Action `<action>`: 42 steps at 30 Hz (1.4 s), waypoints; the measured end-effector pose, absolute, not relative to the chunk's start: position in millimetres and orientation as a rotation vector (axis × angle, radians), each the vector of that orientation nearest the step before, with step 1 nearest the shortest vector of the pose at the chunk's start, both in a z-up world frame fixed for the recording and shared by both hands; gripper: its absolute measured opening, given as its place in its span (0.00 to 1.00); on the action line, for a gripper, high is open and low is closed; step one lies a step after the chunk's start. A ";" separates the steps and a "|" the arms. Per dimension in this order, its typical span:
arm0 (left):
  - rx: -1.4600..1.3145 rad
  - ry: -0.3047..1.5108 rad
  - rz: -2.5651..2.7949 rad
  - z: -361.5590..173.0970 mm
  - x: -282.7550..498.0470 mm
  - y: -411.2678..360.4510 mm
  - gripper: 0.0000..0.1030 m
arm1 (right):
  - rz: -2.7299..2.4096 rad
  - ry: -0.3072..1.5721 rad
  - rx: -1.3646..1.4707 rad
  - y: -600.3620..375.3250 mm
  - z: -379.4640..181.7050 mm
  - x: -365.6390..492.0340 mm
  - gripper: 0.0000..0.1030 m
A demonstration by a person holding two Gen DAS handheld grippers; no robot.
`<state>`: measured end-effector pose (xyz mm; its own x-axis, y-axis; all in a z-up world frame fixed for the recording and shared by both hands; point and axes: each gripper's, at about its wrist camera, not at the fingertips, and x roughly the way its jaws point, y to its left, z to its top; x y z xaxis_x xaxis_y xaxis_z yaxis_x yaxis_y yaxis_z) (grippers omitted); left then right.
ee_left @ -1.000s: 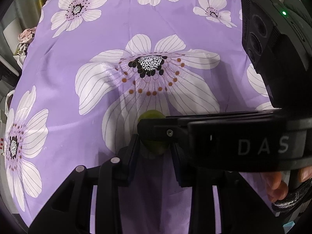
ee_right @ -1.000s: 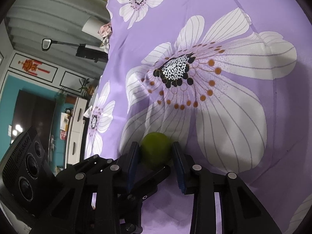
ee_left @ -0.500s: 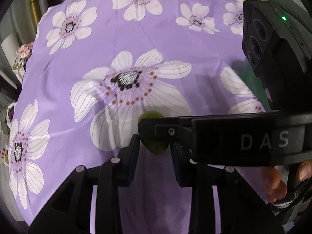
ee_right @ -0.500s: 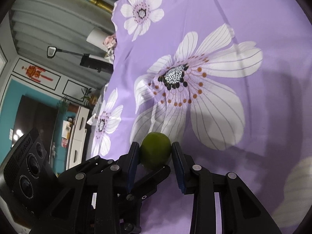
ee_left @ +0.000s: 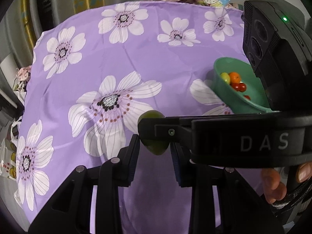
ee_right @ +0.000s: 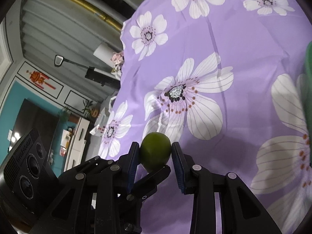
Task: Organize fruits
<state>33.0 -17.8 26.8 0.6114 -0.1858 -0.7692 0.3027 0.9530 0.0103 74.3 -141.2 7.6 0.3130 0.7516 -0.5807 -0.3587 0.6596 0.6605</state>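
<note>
Both grippers were clamped on one green fruit (ee_right: pixel 155 152), held clear above the purple flowered cloth (ee_left: pixel 136 62) that covered the tabletop. In the right wrist view the right gripper (ee_right: pixel 155 153) had its two blue-padded fingers pressed against the fruit's sides, and a finger of the other gripper crossed beneath it. In the left wrist view the left gripper (ee_left: pixel 154 146) pinched the same fruit from its own sides, with the right gripper's finger lying across the front of it.

A green bowl (ee_left: pixel 220 83) stood near the right edge of the tabletop, partly hidden behind the right gripper's body, holding an orange fruit (ee_left: pixel 235 77), a yellow-green one and small red ones.

The likely trouble lay in the shared hold. If the two hands drifted apart or twisted against each other on the way to the bowl, the smooth round fruit could squirt out and roll off the cloth. Letting go with one gripper unevenly could also knock it loose.
</note>
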 end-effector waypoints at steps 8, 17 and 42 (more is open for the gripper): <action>0.183 0.828 -0.352 43.0 31.1 -52.5 0.30 | 0.713 0.934 0.484 -179.4 23.7 64.1 0.35; 0.225 0.802 -0.528 51.0 54.4 -129.6 0.30 | 0.558 0.844 0.545 -260.8 34.5 63.0 0.35; 0.324 0.883 -0.434 34.3 96.5 -194.5 0.74 | 0.112 0.822 0.134 -355.2 47.5 65.8 0.54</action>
<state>96.5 -194.5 34.3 0.5580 -0.2299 -0.7974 0.4913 0.8659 0.0942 65.8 -355.2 47.5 0.6756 0.1511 -0.7216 -0.0469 0.9856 0.1625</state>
